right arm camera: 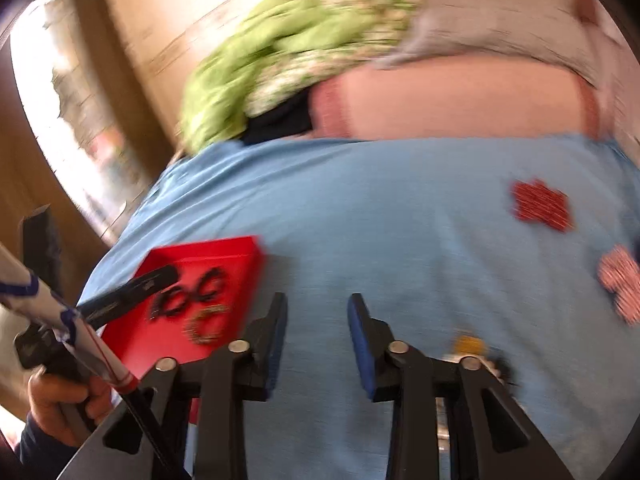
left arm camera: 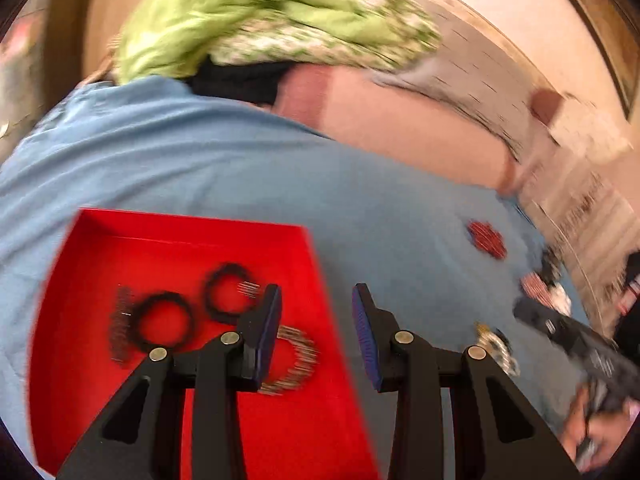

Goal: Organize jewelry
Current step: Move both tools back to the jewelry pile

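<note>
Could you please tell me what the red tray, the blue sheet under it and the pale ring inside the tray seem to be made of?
The red tray looks like rigid plastic or coated card: flat walls, crisp corners, even matte colour. The blue sheet is woven fabric, judging by its soft wrinkles and faint weave. The pale ring appears metallic or beaded, showing a silvery-gold glint, though blur leaves that open.

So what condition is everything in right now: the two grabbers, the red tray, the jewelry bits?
left gripper: open, empty, over the tray's right edge.
right gripper: open, empty, above the blue cloth.
red tray: lidless, on the cloth, holding three pieces.
two black bangles: flat in the tray.
metallic bangle: flat in the tray, partly hidden.
red piece: loose on the cloth, outside the tray.
</note>
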A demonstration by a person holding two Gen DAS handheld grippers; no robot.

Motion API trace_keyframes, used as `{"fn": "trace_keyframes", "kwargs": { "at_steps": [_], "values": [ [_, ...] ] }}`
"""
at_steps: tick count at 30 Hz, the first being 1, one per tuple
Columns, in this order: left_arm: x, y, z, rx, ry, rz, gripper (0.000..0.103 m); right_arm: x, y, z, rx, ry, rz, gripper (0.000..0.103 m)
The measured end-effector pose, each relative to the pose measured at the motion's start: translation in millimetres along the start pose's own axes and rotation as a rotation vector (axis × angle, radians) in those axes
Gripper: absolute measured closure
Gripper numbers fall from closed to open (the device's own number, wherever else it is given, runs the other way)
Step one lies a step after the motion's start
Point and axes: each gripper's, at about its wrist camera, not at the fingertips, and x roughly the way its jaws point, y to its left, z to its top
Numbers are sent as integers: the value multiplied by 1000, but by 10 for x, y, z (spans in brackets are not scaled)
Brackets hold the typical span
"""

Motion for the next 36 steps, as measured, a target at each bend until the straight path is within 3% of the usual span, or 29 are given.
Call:
{"fn": "trace_keyframes", "kwargs": {
  "at_steps": [5,15,26,28,30,36],
  "values": [
    [255,-443,-113,86,87,-78,68,-60,-749,1,136,54,-59,74],
    [839,-1262,-456,195,277,-213,68,-197,-1396,-114,255,91,-44,74],
    [1172,-1652,-642,335,242,-28,70,-178,-1446,-140,262,116,15,74],
    [1164,-1705,-662,395,214,16,84,-166,-1447,-141,255,124,21,74],
    [1163,-1756,-684,439,194,46,92,-146,-1451,-146,251,132,19,74],
    [1055,-1651,-527,388,158,3,94,-49,-1410,-168,230,170,22,74]
  ]
}}
